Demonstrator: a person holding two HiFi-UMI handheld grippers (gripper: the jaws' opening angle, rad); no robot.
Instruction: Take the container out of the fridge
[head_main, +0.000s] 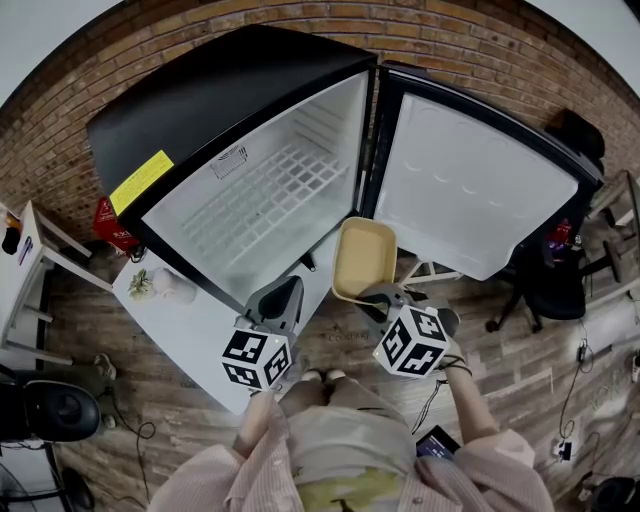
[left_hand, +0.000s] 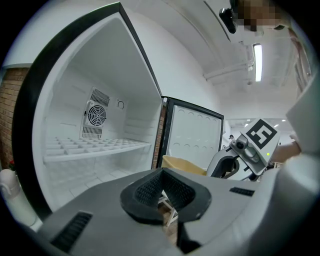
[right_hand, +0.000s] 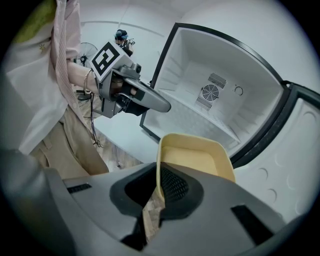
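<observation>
Holding container (head_main: 365, 258) aloft, right gripper (head_main: 387, 298) outstretched

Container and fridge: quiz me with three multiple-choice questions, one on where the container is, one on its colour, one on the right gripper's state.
1. Where is the container?
A. on a shelf inside
B. outside the fridge, by its open door
C. on the floor

2. What colour is it?
A. pale yellow
B. blue
C. red

3. The right gripper is:
A. open and empty
B. out of view
C. shut on the container's wall

Answers:
1 B, it is held up in front of the fridge.
2 A, it looks yellow in every view.
3 C, the right gripper view shows the jaws pinching the wall.
</observation>
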